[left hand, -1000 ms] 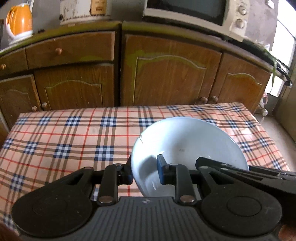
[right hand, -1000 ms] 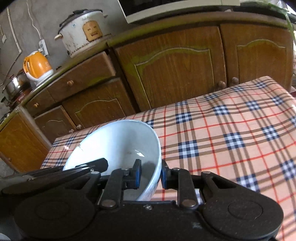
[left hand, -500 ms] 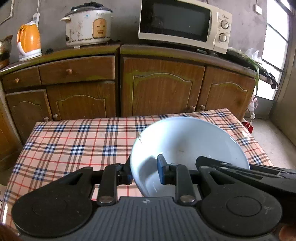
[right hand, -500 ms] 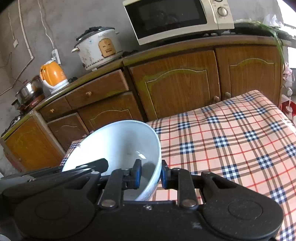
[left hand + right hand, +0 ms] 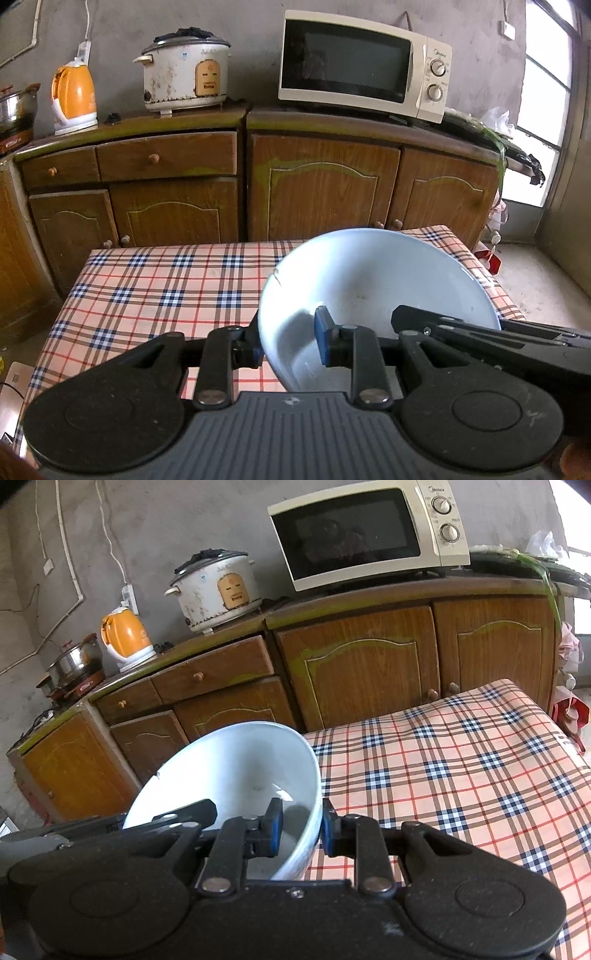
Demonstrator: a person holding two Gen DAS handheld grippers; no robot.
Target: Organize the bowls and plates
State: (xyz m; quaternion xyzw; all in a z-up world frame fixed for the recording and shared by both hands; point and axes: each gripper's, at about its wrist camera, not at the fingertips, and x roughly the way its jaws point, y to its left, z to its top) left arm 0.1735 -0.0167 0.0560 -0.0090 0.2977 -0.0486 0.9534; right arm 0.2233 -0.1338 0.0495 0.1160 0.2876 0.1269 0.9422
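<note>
Left gripper and right gripper, each closed to a narrow gap, pinch opposite walls of one pale blue bowl, one pad inside the rim, one outside. The bowl hangs tilted above the plaid-clothed table. Beyond stand wooden cabinets bearing a microwave, rice cooker and orange kettle.

We can read only one brand: "Midea", printed small above the upper knob of the microwave. The rice cooker carries a short print near its lid and an orange panel, but both are too small for us to read.
</note>
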